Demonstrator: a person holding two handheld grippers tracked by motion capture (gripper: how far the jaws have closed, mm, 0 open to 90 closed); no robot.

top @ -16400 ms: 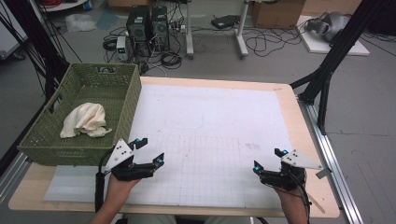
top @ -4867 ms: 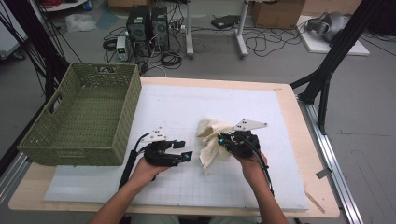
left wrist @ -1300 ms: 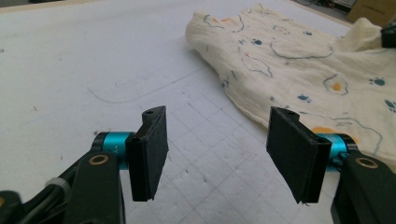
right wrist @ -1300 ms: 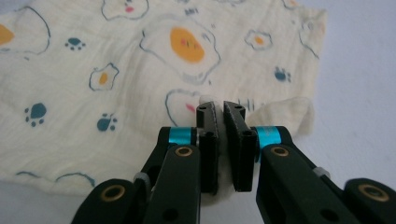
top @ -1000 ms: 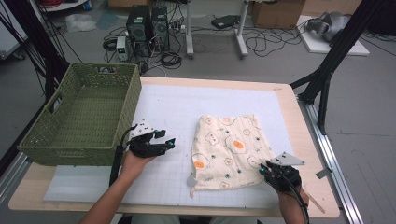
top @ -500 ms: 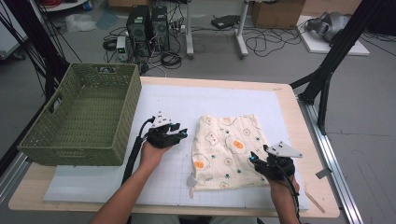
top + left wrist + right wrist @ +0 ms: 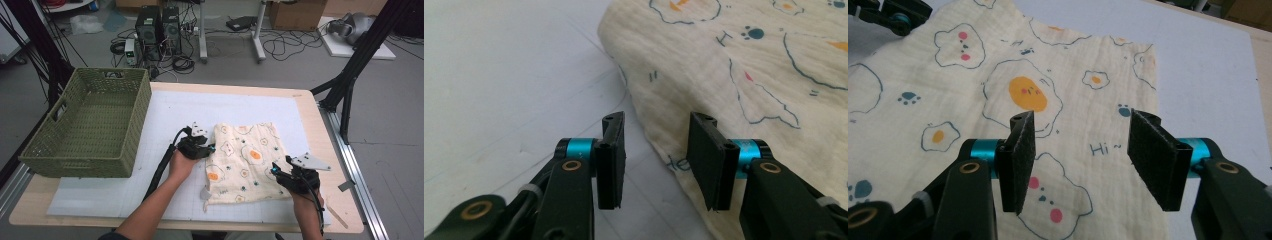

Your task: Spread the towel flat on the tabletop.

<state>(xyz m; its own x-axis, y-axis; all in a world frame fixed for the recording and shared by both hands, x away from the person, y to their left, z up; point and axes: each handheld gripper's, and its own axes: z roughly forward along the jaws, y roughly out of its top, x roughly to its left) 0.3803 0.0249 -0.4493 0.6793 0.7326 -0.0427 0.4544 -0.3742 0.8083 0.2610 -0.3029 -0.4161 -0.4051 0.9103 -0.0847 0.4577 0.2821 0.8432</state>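
Printed cloth (image 7: 250,162) lay spread flat on the white surface (image 7: 165,115), right of the green basket (image 7: 90,125). Soft, light, limp; likely to sag and bunch when lifted, so best pinched at an edge or corner. Left gripper (image 7: 656,150) stood open astride the cloth's left edge, not pressing. Right gripper (image 7: 1080,145) hovered open over the near right corner.

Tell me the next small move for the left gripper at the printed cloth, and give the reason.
Probably ease the left gripper forward and down so its fingers straddle the printed cloth at its near edge, then close. In the left gripper view the open fingers have just narrowed, with the cloth's edge below the gap, not pinched. The cloth lies spread flat on the white mat, ready for folding.
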